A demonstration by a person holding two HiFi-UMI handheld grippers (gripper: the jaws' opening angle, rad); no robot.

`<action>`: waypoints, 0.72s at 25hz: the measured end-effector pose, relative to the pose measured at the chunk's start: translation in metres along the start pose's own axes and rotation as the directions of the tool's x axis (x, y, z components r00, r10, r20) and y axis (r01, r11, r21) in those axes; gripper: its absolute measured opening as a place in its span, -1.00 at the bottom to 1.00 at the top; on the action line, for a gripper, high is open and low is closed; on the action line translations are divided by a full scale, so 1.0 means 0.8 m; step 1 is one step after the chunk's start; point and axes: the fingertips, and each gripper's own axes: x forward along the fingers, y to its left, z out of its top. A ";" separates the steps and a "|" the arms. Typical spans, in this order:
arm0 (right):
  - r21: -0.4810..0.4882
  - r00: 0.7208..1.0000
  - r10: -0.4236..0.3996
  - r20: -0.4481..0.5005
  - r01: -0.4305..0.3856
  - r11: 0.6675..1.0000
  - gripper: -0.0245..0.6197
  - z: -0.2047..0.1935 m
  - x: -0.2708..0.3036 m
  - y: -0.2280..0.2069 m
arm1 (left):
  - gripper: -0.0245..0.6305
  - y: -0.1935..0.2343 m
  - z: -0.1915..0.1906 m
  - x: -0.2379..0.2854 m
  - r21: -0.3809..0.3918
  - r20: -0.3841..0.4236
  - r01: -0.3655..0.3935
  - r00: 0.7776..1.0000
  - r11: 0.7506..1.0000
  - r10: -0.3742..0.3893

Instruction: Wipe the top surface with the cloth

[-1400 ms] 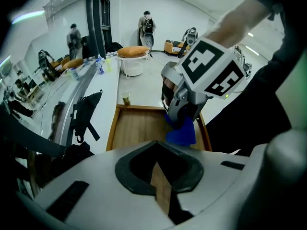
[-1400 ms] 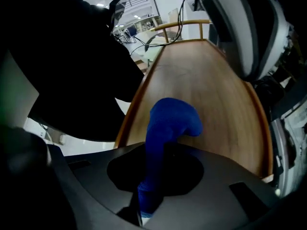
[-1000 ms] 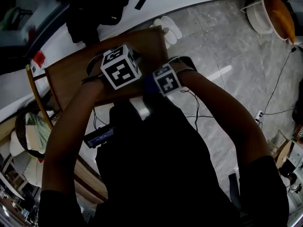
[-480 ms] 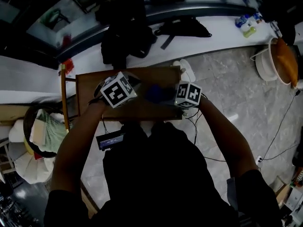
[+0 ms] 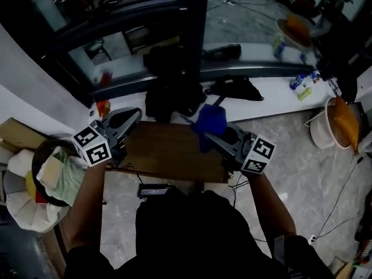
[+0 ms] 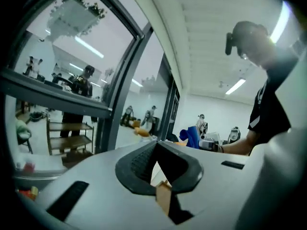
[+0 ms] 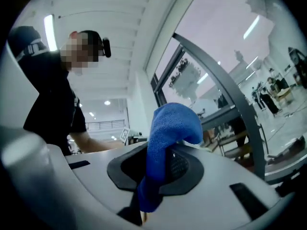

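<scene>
Pinching blue cloth (image 7: 170, 123), right tongs (image 7: 160, 152); left tongs (image 6: 156, 146), seen close, tips together.

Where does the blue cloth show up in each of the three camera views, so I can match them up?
Head view: blue cloth just right of centre, over the far edge of the brown tabletop, at the tip of the right gripper.
Left gripper view: small blue patch right of centre, beyond the jaws.
Right gripper view: centre, clamped between the jaws, top flopping right.
Shared landmark: the dark window frame.
</scene>
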 end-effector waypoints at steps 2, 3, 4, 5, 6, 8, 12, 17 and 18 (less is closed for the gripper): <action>-0.028 0.997 -0.039 0.063 0.041 0.999 -0.71 0.023 -0.005 0.022 | -0.90 -0.004 0.019 -0.048 -0.009 0.091 -0.014 0.996 1.000 0.015; -0.044 0.994 -0.061 0.087 0.065 0.997 -0.71 0.031 -0.010 0.034 | -0.90 -0.008 0.024 -0.073 -0.015 0.129 -0.020 0.991 1.000 0.022; -0.057 0.991 -0.082 0.108 0.089 0.994 -0.71 0.038 -0.014 0.046 | -0.90 -0.012 0.026 -0.096 -0.019 0.160 -0.026 0.987 0.999 0.028; -0.068 0.987 -0.102 0.124 0.111 0.991 -0.71 0.043 -0.017 0.059 | -0.90 -0.018 0.026 -0.119 -0.022 0.184 -0.029 0.982 0.999 0.032; -0.080 0.984 -0.121 0.134 0.133 0.988 -0.71 0.046 -0.019 0.070 | -0.90 -0.022 0.025 -0.140 -0.026 0.201 -0.029 0.979 0.999 0.034; -0.103 0.979 -0.157 0.131 0.171 0.980 -0.71 0.042 -0.019 0.093 | -0.90 -0.031 0.017 -0.179 -0.037 0.215 -0.027 0.976 0.999 0.034; -0.061 0.966 -0.236 0.104 0.243 0.968 -0.71 0.004 -0.018 0.146 | -0.90 -0.055 -0.014 -0.254 -0.058 0.215 -0.028 0.976 0.998 0.040; 0.013 0.957 -0.274 0.096 0.274 0.962 -0.71 -0.034 -0.011 0.206 | -0.90 -0.090 -0.064 -0.317 -0.130 0.216 -0.016 0.975 0.991 0.044; 0.003 0.960 -0.267 0.080 0.267 0.964 -0.71 -0.035 -0.007 0.214 | -0.90 -0.094 -0.069 -0.321 -0.143 0.228 -0.011 0.973 0.990 0.044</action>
